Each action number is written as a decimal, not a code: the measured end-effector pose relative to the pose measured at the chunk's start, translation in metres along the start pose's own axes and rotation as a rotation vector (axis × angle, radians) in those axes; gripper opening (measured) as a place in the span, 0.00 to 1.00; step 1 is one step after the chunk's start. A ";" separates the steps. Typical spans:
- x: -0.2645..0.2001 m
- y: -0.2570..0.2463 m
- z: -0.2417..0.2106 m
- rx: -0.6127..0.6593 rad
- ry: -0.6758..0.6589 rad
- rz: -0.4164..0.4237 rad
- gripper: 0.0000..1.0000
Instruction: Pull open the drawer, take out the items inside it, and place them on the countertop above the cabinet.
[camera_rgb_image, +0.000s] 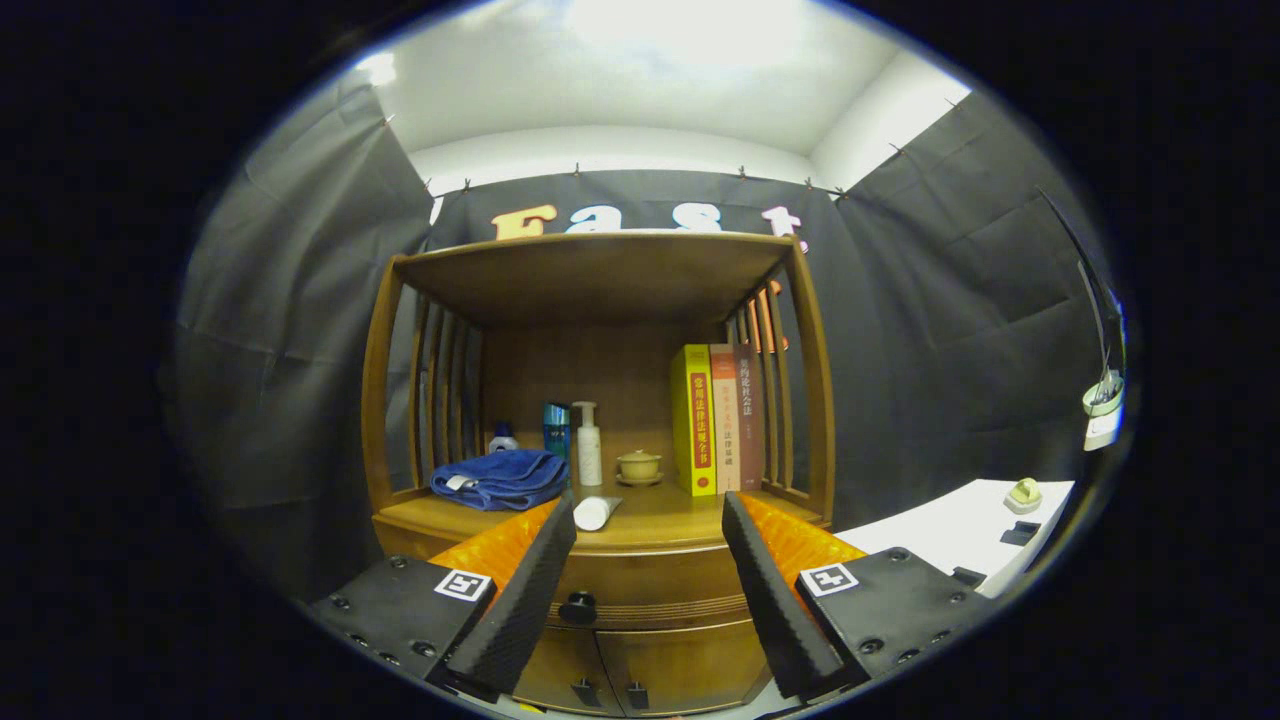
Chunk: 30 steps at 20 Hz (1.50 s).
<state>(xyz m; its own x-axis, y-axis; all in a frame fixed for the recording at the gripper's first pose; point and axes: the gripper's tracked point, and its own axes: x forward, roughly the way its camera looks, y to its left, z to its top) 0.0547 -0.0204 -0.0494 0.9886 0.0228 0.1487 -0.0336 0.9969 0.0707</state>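
Presently noted: hand-held gripper (648, 590) spread wide, fingers apart, pinching nothing. Held facing a wooden cabinet (600, 420), a short way back from it.

Drawer (650, 585) seen between the fingers, under the worktop (660, 520); appears closed, contents hidden. Dark round knob (578, 606) on the drawer front, just right of the left finger; contact with it cannot be told. Two lower doors (640, 665) below the drawer, each with a small dark handle.

On the worktop, left to right: folded blue towel (500, 478) near the left slats; small bottle (502, 437) behind the towel; teal container (556, 428) and white pump bottle (588, 445) side by side further back; white tube (595, 512) lying near the front edge, just beyond the left fingertip; small lidded cup on a saucer (639, 466) at the middle; three upright books (716, 418) against the right slats, the yellow one leftmost.

Far right, apart from the cabinet: white table (960, 530) bearing a small pale green item (1023, 494) and flat dark pieces (1020, 534). Black cloth wall (300, 350) behind and to both sides.
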 end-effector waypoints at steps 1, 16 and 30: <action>0.000 -0.004 0.005 0.006 -0.007 -0.002 0.97; -0.012 0.010 0.025 0.049 -0.025 0.074 0.98; -0.011 0.029 0.013 0.043 0.003 0.108 0.98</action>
<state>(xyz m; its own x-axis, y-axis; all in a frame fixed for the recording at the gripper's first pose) 0.0410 0.0075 -0.0363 0.9794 0.1298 0.1550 -0.1459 0.9845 0.0971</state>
